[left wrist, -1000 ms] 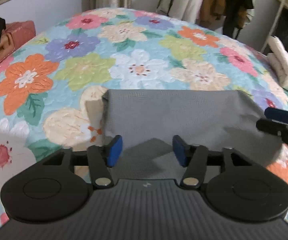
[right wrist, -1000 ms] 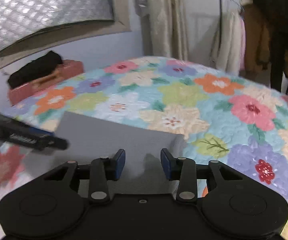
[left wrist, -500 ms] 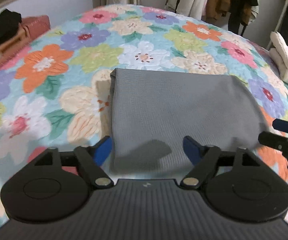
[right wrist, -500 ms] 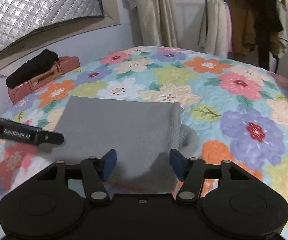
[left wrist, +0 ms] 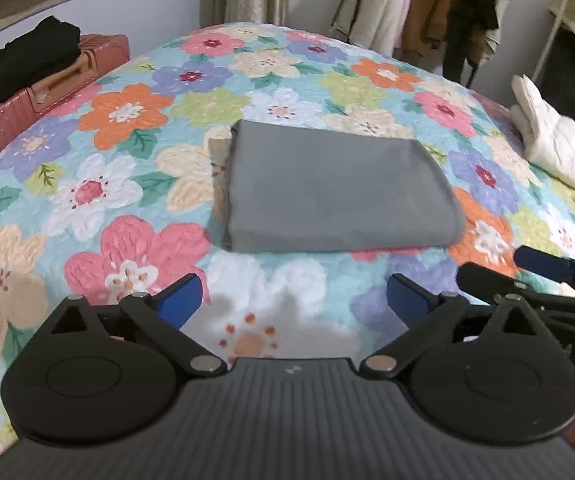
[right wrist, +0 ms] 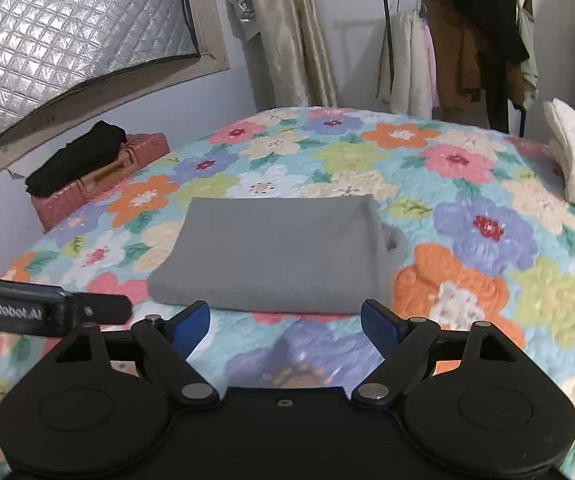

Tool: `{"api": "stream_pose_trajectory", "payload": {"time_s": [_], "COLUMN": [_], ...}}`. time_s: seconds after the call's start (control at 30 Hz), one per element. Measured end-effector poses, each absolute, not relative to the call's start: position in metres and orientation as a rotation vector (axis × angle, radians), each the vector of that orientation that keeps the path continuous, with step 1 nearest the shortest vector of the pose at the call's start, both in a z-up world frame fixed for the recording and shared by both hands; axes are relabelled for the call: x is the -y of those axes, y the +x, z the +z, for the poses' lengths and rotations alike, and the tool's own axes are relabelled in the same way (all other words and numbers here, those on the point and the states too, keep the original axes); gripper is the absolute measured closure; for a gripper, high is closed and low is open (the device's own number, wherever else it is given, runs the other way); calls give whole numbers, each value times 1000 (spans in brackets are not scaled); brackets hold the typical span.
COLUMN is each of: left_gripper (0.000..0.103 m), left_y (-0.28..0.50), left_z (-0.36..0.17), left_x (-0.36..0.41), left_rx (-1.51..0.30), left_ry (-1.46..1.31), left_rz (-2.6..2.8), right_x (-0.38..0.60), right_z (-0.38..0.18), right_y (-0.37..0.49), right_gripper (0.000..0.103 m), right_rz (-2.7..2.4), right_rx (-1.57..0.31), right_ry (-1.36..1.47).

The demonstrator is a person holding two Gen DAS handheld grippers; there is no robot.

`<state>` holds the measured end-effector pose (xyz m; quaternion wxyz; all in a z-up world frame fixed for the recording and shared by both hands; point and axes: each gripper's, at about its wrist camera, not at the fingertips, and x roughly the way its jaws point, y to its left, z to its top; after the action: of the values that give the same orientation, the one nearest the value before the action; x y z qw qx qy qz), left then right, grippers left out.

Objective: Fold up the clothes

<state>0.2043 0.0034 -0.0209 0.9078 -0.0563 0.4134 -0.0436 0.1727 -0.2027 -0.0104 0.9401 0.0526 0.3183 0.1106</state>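
Jaws on our left gripper (left wrist: 293, 304) and right gripper (right wrist: 285, 322) have just been opening, spread wide and empty; the folded gray garment (left wrist: 335, 196) lies on the bedspread (left wrist: 127, 120) ahead.

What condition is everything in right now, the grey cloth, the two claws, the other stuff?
grey garment: folded, flat on the bed, untouched
left gripper: open, jaws just widened, nothing between them
right gripper: open, jaws just widened, empty
pink suitcase: closed, black clothing on top
white jacket: unfolded, at bed's edge

home bedroom: floral quilted bed (left wrist: 127, 112), clothes rack (right wrist: 467, 40), curtain (right wrist: 287, 32).
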Motion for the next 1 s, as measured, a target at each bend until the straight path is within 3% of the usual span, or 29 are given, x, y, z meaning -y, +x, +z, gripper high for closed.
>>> {"api": "stream_pose_trajectory", "payload": {"time_s": [0.37, 1.0], "left_gripper": [0, 0], "left_y": [181, 184], "left_z": [-26, -48], "left_x": [22, 27], "left_rx": [-923, -1003], "left_ry": [-3, -40], "left_rz": [-8, -34], "right_x": [215, 192], "right_z": [1, 4], "right_y": [146, 129], "right_gripper": [14, 14], "right_rz": [175, 241], "right_rx": [-655, -653], "right_ry": [111, 54]}}
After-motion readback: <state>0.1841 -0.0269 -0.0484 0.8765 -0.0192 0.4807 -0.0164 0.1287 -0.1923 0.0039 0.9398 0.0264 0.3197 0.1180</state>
